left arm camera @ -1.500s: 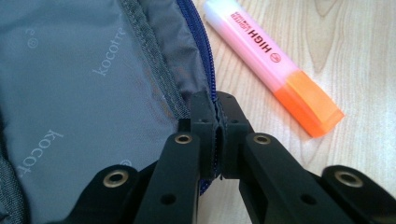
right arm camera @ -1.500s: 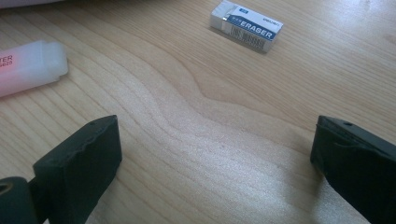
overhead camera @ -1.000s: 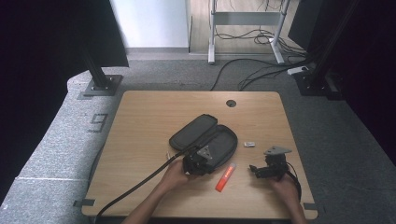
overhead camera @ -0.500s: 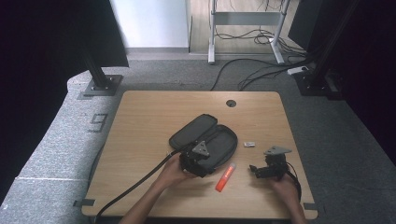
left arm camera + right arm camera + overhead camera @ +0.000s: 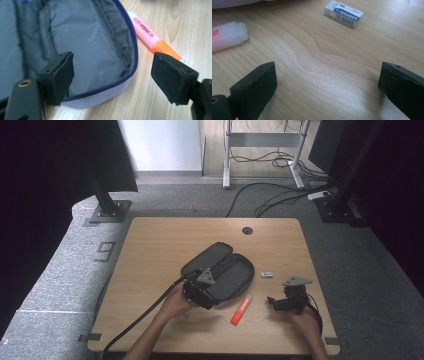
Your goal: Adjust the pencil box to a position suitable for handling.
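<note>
High view: wooden table (image 5: 160,245), open black pencil case (image 5: 220,270) lying mid-table. My left gripper (image 5: 200,290) sits at the case's near edge; in the left gripper view its jaws are spread wide, one over the grey lining, one over bare wood, straddling the zipper rim. My right gripper (image 5: 287,300) rests on the table well right of the case, jaws spread, holding nothing. Orange highlighter (image 5: 241,303) lies between the two grippers, just beside the case. White eraser (image 5: 267,274) lies right of the case.

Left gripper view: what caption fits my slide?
Open fingers straddle the pencil case rim, highlighter lying beside it.
</note>
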Motion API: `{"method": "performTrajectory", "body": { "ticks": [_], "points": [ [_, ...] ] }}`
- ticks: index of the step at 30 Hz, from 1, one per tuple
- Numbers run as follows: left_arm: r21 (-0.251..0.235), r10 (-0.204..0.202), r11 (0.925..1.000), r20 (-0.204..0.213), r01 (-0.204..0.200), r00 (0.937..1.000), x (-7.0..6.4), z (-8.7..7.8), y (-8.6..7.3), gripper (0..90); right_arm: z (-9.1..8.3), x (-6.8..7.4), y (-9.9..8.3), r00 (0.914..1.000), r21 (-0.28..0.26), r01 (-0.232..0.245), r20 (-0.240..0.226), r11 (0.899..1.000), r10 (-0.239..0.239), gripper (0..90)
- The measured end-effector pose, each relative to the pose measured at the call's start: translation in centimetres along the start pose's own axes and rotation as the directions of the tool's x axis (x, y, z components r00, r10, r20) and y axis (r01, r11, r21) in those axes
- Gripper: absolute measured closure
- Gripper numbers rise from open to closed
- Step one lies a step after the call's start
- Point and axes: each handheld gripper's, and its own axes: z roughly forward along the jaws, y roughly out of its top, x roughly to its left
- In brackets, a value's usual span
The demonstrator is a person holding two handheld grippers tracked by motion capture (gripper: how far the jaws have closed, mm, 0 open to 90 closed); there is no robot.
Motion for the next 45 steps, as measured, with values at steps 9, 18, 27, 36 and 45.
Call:
{"method": "performTrajectory", "body": {
  "ticks": [9,18,27,36,45],
  "points": [
    [-0.064,-0.071,0.9954,-0.005,0.071,0.9974,0.7,-2.1,-1.5,13.1,0.0,0.0,0.0,1.0000,0.000,0.000,0.000,1.000,0.000,1.6],
    [-0.073,-0.116,0.9910,-0.051,0.112,0.9920,1.1,-3.8,-3.3,3.1,0.0,0.0,0.0,1.0000,0.000,0.000,0.000,1.000,0.000,1.6],
    [-0.073,-0.126,0.9903,-0.115,0.118,0.9853,1.3,-5.4,-5.1,0.0,0.0,0.0,0.0,1.0000,0.000,0.000,0.000,1.000,0.000,1.6],
    [-0.085,-0.145,0.9874,-0.147,0.134,0.9785,1.8,-6.2,-6.6,0.0,0.0,0.0,0.0,1.0000,0.000,0.000,0.000,1.000,0.000,1.6],
    [-0.109,-0.199,0.9775,-0.188,0.180,0.9618,3.0,-7.0,-8.9,0.0,0.0,0.0,0.0,1.0000,0.000,0.000,0.000,1.000,0.000,1.6]
  ]
}}
